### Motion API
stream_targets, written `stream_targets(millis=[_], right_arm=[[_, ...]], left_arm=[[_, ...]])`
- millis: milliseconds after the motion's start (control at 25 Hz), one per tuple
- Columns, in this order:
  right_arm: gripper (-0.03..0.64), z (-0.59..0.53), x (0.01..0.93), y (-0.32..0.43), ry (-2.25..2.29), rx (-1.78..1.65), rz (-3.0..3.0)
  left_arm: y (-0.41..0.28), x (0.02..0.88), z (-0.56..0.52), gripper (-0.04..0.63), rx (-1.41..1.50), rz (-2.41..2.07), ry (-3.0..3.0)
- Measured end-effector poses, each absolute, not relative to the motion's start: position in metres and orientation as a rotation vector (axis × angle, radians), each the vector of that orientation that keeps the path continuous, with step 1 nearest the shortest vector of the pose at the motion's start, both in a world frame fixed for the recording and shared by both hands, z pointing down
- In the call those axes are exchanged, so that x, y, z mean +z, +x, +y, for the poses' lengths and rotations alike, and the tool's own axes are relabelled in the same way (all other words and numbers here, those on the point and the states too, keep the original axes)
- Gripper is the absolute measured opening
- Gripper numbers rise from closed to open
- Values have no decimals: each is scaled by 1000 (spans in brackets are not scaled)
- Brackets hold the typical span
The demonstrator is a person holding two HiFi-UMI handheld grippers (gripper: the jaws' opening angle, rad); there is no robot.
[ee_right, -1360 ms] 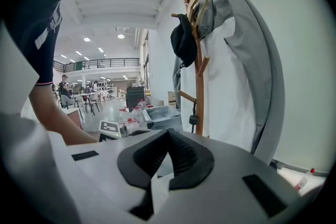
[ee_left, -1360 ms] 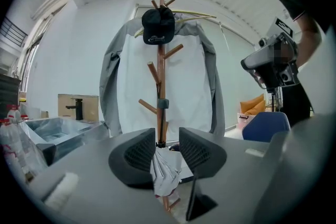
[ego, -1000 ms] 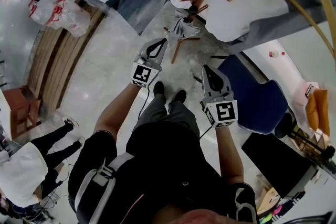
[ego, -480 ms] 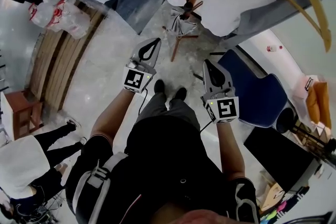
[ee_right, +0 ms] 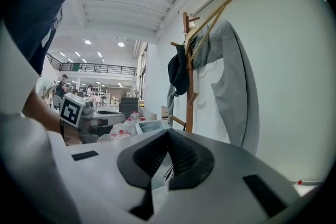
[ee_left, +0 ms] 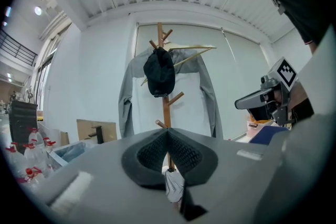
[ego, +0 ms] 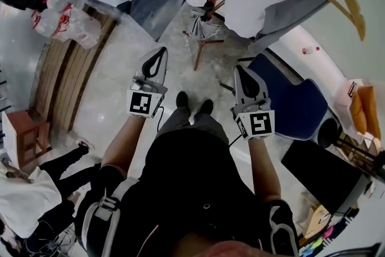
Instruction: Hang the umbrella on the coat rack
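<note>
Hanging umbrella [ego: 200, 25] lies well beyond both jaws.

There is one wooden coat rack [ee_left: 166, 107], and on it I count one folded grey umbrella [ego: 201, 26], one black cap [ee_left: 159, 73] and one grey-sleeved jacket [ee_left: 207, 97]. Facing the rack are two grippers, the left gripper [ego: 159, 50] and the right gripper [ego: 240, 68]. To the rack's right is one blue chair [ego: 295, 111], and to its left a heap of red-capped bottles [ego: 60, 9] too crowded to count.

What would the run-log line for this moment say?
left claw shut, empty | right claw shut, empty | umbrella low on coat rack
</note>
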State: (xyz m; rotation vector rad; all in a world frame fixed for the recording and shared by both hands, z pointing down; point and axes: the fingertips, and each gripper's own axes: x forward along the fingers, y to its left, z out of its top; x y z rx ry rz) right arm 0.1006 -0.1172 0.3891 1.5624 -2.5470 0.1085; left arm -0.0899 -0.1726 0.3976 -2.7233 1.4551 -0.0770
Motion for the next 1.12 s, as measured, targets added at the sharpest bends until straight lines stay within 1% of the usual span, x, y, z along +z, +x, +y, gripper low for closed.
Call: stream_targets(millis=[320, 840, 1120], right_arm=[[0, -108, 377, 111, 1624, 99, -2525], [-1, -99, 370, 125, 1682, 84, -2481], [-2, -97, 370, 126, 1686, 72, -2472]], left_arm=[[-111, 365, -155, -3, -78, 1527, -2666], [-128, 360, -137, -3, -143, 1581, -2624], [-124, 349, -135, -3, -93, 1585, -2608]])
